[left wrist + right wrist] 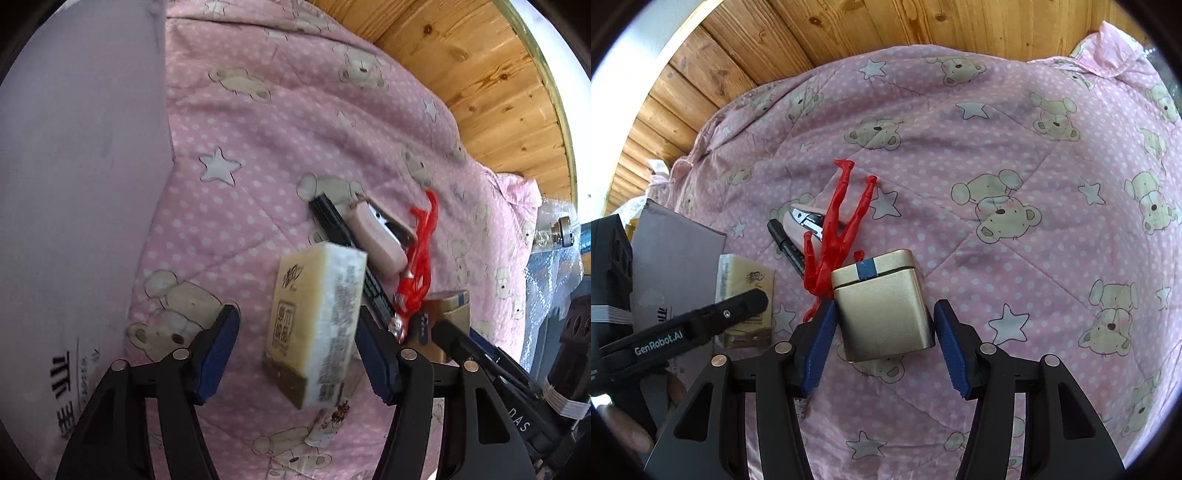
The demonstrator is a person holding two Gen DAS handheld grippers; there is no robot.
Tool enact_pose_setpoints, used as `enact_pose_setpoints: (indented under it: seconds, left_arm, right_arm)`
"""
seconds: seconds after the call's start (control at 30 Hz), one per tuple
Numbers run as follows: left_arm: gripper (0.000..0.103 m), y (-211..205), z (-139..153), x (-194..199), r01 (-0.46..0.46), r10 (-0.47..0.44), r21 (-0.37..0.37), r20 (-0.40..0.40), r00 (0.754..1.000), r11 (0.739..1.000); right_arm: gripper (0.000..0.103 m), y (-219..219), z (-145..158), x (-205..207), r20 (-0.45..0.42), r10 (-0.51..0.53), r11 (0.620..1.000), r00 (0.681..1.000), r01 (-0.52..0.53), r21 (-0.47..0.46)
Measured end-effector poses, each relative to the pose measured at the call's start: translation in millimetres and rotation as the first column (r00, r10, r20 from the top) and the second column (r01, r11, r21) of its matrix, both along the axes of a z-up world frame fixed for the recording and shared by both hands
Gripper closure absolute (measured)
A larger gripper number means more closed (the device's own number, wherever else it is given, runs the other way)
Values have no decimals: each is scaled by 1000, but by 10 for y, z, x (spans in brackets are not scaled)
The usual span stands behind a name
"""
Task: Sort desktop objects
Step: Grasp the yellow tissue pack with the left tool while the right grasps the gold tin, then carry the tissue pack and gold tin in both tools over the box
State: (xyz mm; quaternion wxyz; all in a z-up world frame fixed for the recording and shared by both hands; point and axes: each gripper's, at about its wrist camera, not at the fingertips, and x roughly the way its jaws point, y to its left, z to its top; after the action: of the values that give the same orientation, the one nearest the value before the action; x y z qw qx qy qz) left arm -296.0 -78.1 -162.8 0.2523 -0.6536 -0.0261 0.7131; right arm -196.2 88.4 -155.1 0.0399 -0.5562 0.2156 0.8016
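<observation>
Pink quilt [1015, 122] carries every item unsorted in one cluster near its wood-panelled edge: left claw [297, 347] gapes around the tissue pack [314, 328], right claw [884, 343] around the gold tin [882, 314], neither gripping.

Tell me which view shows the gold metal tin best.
The right wrist view: the gold metal tin sits whole, lid and blue tape visible. The left wrist view shows only a corner behind the other hand-held gripper.

Both wrist views looking down, close over the pink quilt [1015, 155]; shared ahead of both tools: tissue pack [317, 325], gold tin [882, 306], red figure [838, 229].
</observation>
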Motion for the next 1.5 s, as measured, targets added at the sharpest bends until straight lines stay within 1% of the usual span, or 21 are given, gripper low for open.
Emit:
enact_pose_setpoints:
  seconds: [0.03, 0.07, 0.1, 0.17, 0.2, 0.3, 0.43, 0.63, 0.83, 1.23, 1.37, 1.5]
  left_arm:
    - [56, 14, -9, 5, 11, -11, -5, -2, 1000, 1000]
    - [67, 40, -20, 17, 27, -27, -4, 1, 1000, 1000]
    - [73, 57, -26, 31, 34, -34, -5, 3, 999, 999]
    - [77, 88, -5, 65, 34, -34, -11, -12, 999, 999]
    - [78, 81, 3, 71, 28, -28, -7, -11, 1000, 1000]
    - [79, 77, 38, 63, 11, -11, 4, -12, 1000, 1000]
    - [79, -8, 169, 91, 22, -21, 26, -25, 999, 999]
    - [79, -100, 458, 222, 36, -33, 70, -50, 998, 997]
    - [79, -144, 696, 383, 49, -40, 114, -75, 996, 992]
    - [79, -518, 1311, 766, 54, -25, 201, -144, 989, 978]
    - [79, -723, 1517, 852, 40, 0, 229, -173, 985, 973]
    - [79, -934, 1657, 903, 17, 34, 251, -195, 980, 968]
  right_arm:
    - [46, 3, -3, 5, 0, -4, 1000, 1000, 4, -3]
    - [46, 6, -6, 9, -1, -6, 1000, 1000, 6, -6]
    - [46, 8, -6, 15, -1, -8, 1000, 1000, 8, -8]
    - [46, 11, 5, 25, -2, -11, 1000, 1000, 11, -12]
    - [47, 14, 17, 31, -4, -13, 1000, 1000, 13, -12]
    - [47, 24, 69, 53, -13, -19, 1000, 1000, 19, -13]
    - [47, 18, 148, 100, -22, -24, 1000, 999, 24, -13]
    - [47, -63, 308, 238, -35, -20, 1000, 999, 20, -10]
    - [47, -217, 543, 430, -61, -17, 1000, 998, 16, -6]
    - [47, -730, 1067, 748, -134, 48, 999, 990, -45, 29]
    - [47, -946, 1254, 795, -164, 83, 996, 983, -77, 45]
    - [47, -1172, 1441, 809, -192, 129, 991, 973, -118, 66]
